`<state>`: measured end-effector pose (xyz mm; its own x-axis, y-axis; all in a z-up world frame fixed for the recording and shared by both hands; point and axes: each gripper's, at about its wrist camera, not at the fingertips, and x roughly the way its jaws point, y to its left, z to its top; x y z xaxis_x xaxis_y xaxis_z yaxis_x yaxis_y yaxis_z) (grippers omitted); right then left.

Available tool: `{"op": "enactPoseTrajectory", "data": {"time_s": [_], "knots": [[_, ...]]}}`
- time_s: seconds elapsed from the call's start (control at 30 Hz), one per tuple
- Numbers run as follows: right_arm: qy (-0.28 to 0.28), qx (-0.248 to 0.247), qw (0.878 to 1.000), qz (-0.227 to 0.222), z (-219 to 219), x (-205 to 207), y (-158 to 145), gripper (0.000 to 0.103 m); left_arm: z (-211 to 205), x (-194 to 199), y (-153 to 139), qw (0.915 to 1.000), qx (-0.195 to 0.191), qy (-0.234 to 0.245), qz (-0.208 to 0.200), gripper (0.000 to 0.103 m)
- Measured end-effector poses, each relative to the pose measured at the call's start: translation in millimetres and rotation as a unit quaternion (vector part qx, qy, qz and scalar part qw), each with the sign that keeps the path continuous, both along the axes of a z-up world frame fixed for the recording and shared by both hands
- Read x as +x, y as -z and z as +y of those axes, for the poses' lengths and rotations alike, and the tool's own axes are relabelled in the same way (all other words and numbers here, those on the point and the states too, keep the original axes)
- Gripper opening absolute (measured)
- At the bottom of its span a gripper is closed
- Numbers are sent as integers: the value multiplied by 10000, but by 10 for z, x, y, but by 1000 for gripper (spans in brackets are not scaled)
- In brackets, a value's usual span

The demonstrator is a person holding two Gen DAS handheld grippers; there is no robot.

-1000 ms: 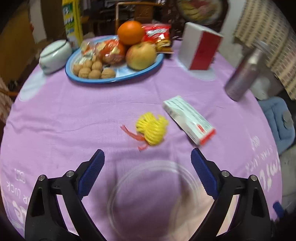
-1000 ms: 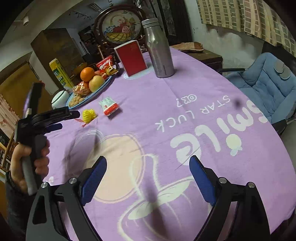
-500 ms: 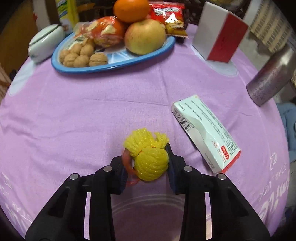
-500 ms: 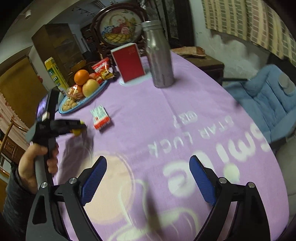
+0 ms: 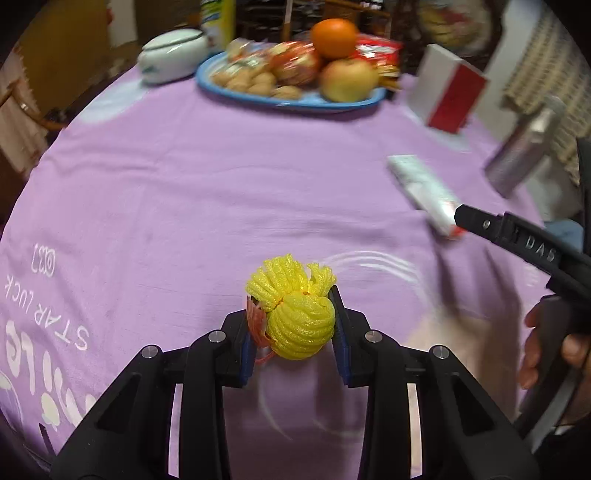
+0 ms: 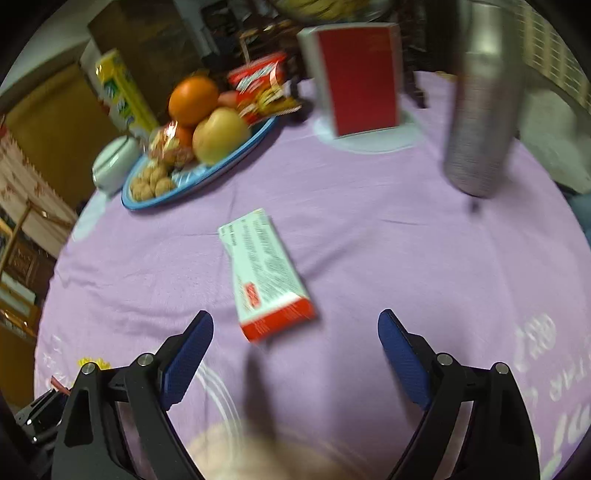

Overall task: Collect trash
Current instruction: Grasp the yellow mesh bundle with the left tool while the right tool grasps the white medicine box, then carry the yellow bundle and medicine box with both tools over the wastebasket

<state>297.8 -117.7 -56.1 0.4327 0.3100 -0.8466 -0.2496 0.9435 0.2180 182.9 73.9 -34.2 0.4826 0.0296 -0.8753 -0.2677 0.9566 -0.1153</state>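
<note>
A round table under a lilac tablecloth point(image 5: 207, 192) with white lettering fills both wrist views. At twelve o'clock on it in the left wrist view lies a blue oval plate point(image 5: 295, 100) heaped with walnuts, wrapped snacks, an apple point(image 5: 348, 79) and an orange point(image 5: 334, 34). A white lidded dish point(image 5: 173, 55) stands at eleven o'clock, just left of the plate. A red and white box point(image 5: 448, 94) stands upright at one o'clock. A steel bottle point(image 5: 522, 155) stands at two o'clock, near the table's edge.

A flat white carton with a red end point(image 6: 266, 277) lies on the cloth near the centre of the right wrist view. It rests just ahead of the right gripper point(image 6: 295, 350), its red end at about the level of the fingertips. That gripper's blue-padded jaws are spread wide with nothing between them. In the left wrist view one black finger of this gripper reaches in from three o'clock, its tip over the carton's red end, with a person's hand point(image 5: 546, 343) on the handle.

The left gripper point(image 5: 295, 328) sits at six o'clock in its own view. Its jaws are pinching a ball of yellow foam netting point(image 5: 299, 317) with red scraps at its left side, over the cloth. Whether the ball touches the cloth cannot be told.
</note>
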Motion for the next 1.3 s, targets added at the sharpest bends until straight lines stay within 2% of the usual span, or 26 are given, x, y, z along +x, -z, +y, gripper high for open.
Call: {"op": "enactPoseTrajectory", "data": {"time_s": [0.13,0.23,0.33,0.37,0.53,0.63,0.73,0.83,1.0,1.1,1.2,1.3], "knots": [[-105,-360,9993,11,258,146,114,88,65,106,80,9998,-139,81,101,35],[-180,-654,9977,13,389,225,182,77,97,111,132,9999,-75,6,155,35],[-212,-1009,9945,-166,496,253,188,52,84,97,133,9999,-13,45,142,35],[-212,-1022,9944,-165,502,244,183,49,82,95,139,9999,-17,56,139,35],[59,-754,9970,-149,261,15,57,48,101,112,138,9998,-96,73,166,35],[258,-209,9994,-25,-60,-279,-92,48,112,98,127,9995,-214,105,184,35],[491,33,9987,-164,-379,-740,-199,48,51,77,106,9996,-188,186,127,35],[574,22,9983,-91,-641,-1215,-170,48,-48,99,135,9983,-236,485,202,36],[841,-196,9959,-255,-1058,-1934,-182,48,-161,-59,-33,9984,14,556,-88,35],[965,-218,9942,-428,-1259,-2253,-258,48,-379,-176,-200,9960,94,811,-360,35],[1107,-247,9914,-652,-1437,-2517,-342,48,-632,-284,-262,9938,313,989,-403,35],[1229,-311,9883,-844,-1589,-2737,-389,48,-956,-493,-321,9881,456,1368,-535,35]]}}
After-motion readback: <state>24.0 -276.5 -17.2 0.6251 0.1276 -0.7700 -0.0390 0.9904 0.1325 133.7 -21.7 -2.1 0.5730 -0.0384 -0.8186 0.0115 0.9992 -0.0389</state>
